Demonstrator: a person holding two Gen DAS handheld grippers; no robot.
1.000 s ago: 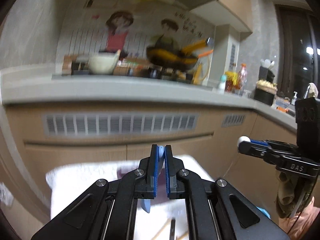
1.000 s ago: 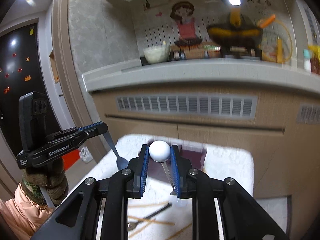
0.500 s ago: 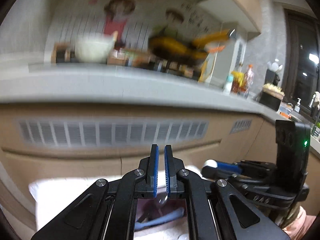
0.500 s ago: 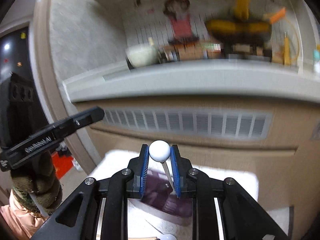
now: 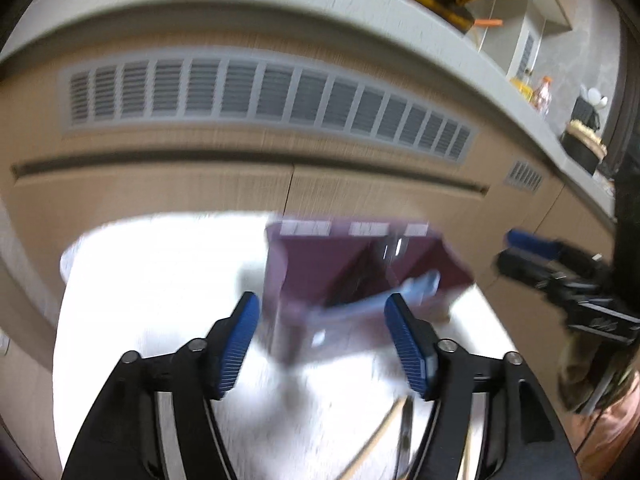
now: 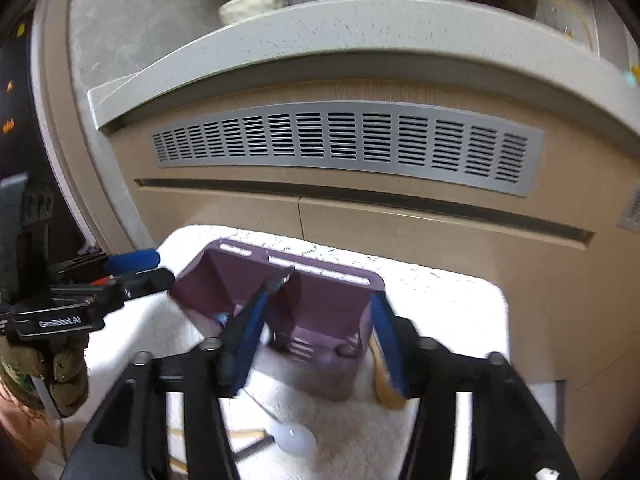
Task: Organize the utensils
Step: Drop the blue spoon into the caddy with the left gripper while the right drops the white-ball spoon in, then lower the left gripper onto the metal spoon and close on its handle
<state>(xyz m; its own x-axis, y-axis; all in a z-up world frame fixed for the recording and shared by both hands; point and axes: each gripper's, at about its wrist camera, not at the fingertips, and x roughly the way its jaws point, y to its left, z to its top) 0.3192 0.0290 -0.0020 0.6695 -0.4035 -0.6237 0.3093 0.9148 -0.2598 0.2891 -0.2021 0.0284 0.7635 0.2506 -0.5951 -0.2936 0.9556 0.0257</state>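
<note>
Our left gripper [image 5: 320, 336] has just opened wide, empty. At twelve o'clock we see the purple organizer [image 5: 320, 264]. Our right gripper [image 6: 316, 340] likewise just opened.

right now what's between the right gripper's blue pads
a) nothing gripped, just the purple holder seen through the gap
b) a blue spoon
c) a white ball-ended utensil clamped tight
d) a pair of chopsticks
a: the right gripper stands open, and only the purple holder shows beyond its gap.
</note>
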